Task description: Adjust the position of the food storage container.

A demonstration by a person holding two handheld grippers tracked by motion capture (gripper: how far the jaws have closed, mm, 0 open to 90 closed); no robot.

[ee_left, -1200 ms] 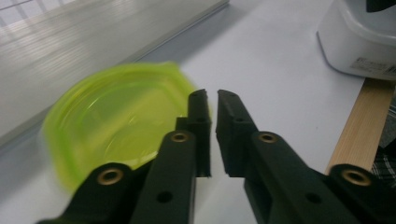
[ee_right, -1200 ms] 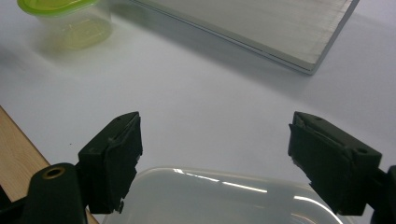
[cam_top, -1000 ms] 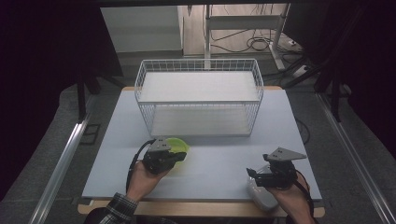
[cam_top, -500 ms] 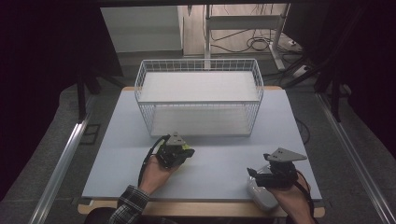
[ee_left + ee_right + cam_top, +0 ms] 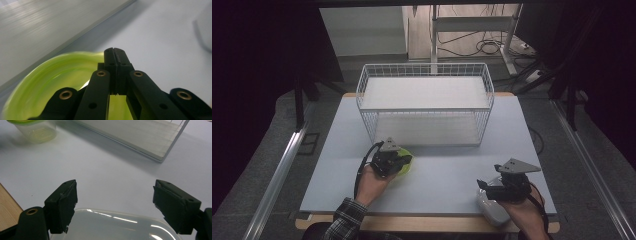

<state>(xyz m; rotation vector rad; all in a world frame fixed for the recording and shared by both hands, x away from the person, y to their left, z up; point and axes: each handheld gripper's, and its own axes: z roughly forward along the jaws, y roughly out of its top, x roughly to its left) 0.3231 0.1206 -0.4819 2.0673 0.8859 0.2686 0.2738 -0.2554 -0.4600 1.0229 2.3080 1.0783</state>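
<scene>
High view: left gripper [image 5: 404, 161], jaws pressed together on the green cup's [image 5: 403, 168] rim, near basket [image 5: 425, 108]. Right gripper [image 5: 492, 187] spread over white box [image 5: 492, 210], near-right edge. Likely next: lift cup into basket, clearing the rim.

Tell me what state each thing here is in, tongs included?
Left tongs: shut, over the green-rimmed container.
Green-rimmed container: upright on the table, no lid.
Right tongs: open, above the clear lid.
Clear lid: lying flat at the table's near edge.
Wire basket: upright, nothing inside.
</scene>
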